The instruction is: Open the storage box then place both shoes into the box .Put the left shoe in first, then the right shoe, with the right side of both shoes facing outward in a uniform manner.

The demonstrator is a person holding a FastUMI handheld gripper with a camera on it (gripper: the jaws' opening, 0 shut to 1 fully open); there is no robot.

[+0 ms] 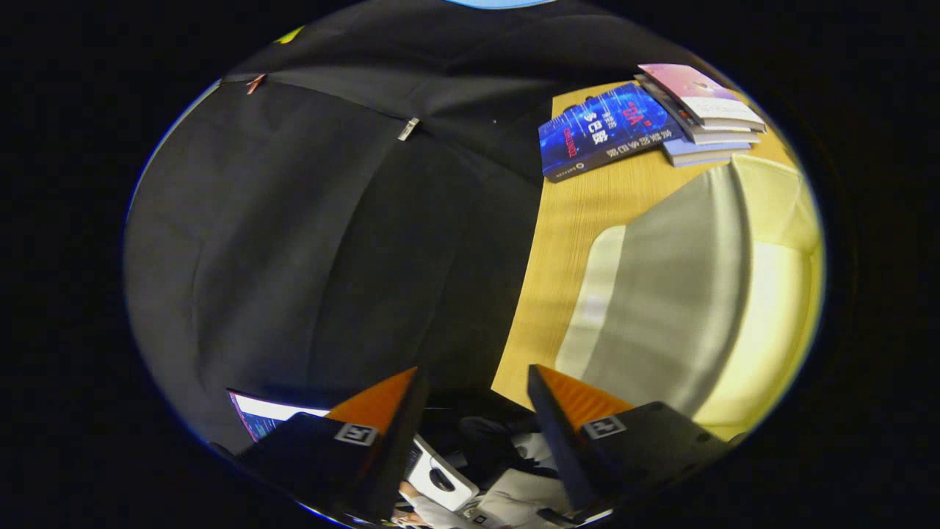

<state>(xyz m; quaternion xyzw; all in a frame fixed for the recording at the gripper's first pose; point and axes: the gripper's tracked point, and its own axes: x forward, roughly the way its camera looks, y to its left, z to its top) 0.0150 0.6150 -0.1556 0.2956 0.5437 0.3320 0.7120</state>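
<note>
Translucent storage box lies on the wooden table beyond the parted, empty fingers.

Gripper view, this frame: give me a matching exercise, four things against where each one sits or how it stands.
Things:
1. blue book
2. stack of books
3. storage box
4. gripper

Places or states:
A. fingers apart, nothing between them
B. on the wooden table, just ahead of the right-hand finger, pale yellow with a grey panel
C. lying flat on the far part of the table, next to the black cloth wall
D. piled beyond the box, beside the blue book

Pairs: 1-C, 2-D, 3-B, 4-A
</note>
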